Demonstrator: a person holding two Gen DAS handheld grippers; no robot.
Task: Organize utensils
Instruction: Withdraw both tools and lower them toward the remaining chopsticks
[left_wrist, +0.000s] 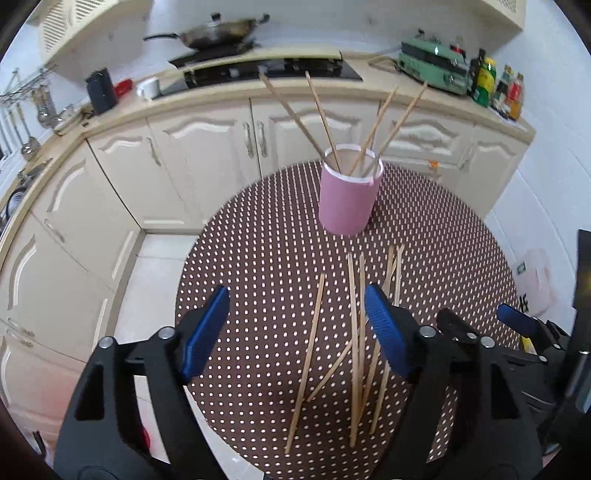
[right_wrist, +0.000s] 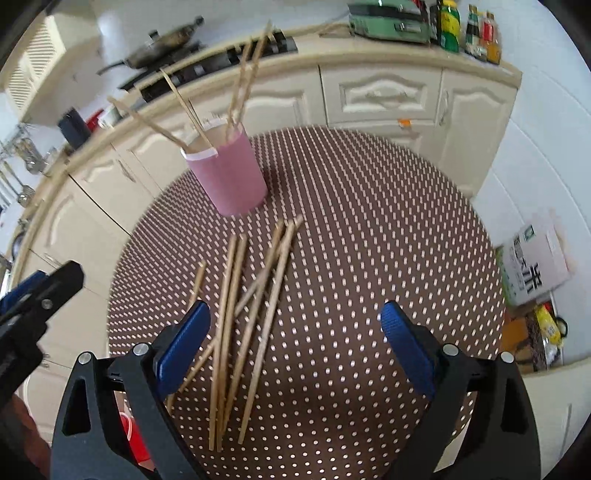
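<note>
A pink cup (left_wrist: 349, 197) stands upright on the round brown dotted table (left_wrist: 258, 258) and holds several wooden chopsticks (left_wrist: 321, 114) leaning outward. Several more loose chopsticks (left_wrist: 354, 347) lie scattered on the table in front of the cup. My left gripper (left_wrist: 295, 325) is open and empty, hovering above the loose chopsticks. In the right wrist view the cup (right_wrist: 231, 173) is at upper left and the loose chopsticks (right_wrist: 251, 317) lie below it. My right gripper (right_wrist: 295, 339) is open and empty above them. The left gripper's fingers (right_wrist: 40, 288) show at the left edge.
Cream kitchen cabinets (left_wrist: 207, 147) and a countertop with a stove and wok (left_wrist: 221, 31) curve behind the table. A green appliance (left_wrist: 432, 62) and bottles (left_wrist: 498, 85) stand on the counter at right. A printed bag (right_wrist: 535, 266) and clutter sit right of the table.
</note>
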